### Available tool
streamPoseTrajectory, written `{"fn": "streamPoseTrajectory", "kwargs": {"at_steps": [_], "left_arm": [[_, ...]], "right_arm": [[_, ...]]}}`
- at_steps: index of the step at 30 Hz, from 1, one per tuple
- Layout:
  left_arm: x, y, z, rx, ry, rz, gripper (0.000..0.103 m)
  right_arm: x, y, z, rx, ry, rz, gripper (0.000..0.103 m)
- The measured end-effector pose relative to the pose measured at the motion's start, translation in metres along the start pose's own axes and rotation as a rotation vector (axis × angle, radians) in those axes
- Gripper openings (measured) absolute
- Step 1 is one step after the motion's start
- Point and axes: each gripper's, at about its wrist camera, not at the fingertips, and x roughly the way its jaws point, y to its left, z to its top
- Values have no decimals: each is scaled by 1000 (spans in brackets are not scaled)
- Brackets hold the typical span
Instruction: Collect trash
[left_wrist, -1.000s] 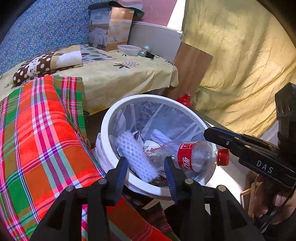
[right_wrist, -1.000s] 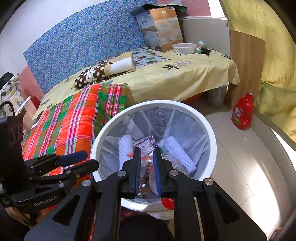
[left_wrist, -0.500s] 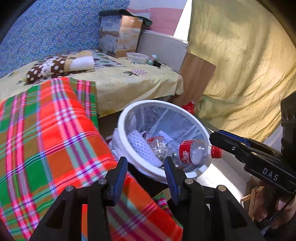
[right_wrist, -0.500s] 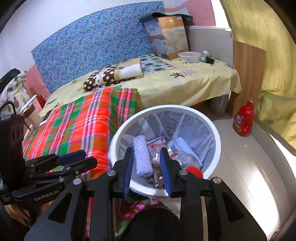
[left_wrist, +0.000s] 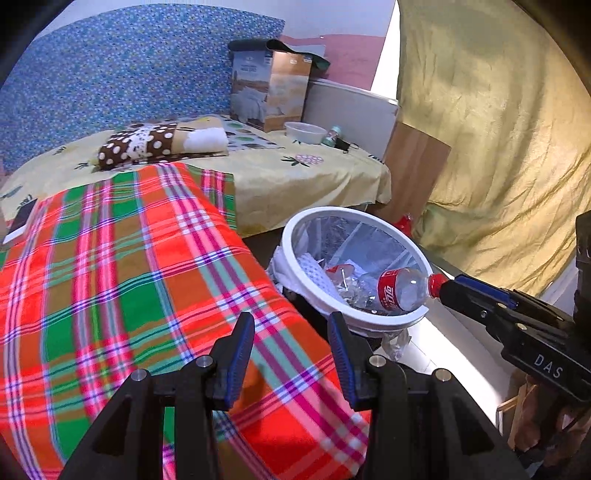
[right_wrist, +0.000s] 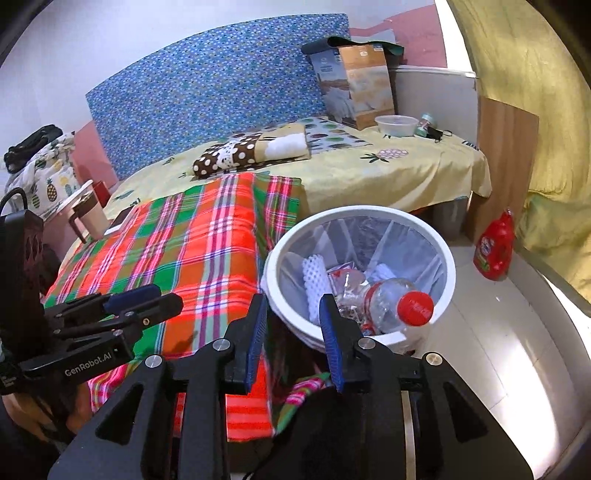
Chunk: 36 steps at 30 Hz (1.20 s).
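1. Clear plastic bottle (right_wrist: 391, 301) with a red cap sits in the white trash bin (right_wrist: 354, 214), lying on a foam net sleeve (right_wrist: 314, 273) and crumpled wrappers (right_wrist: 341, 275). Cap end leans on the near rim, so the drop looks done.
2. Right gripper (right_wrist: 291, 332): jaws spread, nothing between them, hanging over the bin's near edge. Left gripper (left_wrist: 290, 354): jaws spread and empty over the plaid blanket (left_wrist: 147, 277).
3. My read: the step in hand is clearing off the bin and hunting for the next piece of trash.
4. Lift the right gripper clear of the rim before swinging it. The bottle sits high, and a knock on the cap could tip it out.
5. Keep both sets of jaws apart while scanning.
6. Candidates: a plastic bowl (right_wrist: 395, 125) and a small jar (right_wrist: 424, 123) at the far end of the bed. Can't tell if either is trash.
7. Red jug (right_wrist: 495, 251) on the floor near the bin looks like detergent, so I'd leave it.
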Motion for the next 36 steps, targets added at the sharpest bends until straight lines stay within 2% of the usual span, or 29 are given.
{"fn": "streamPoseTrajectory", "kwargs": {"at_steps": [11,36], "left_arm": [[-27,-3,-14,6,-27,17,41],[-31,-6,-20,8,-24,38,41]], "right_arm": [[-10,8,-12,-10,-5,-5,33],[-12,11,-16,-5,0,-4,33]]}}
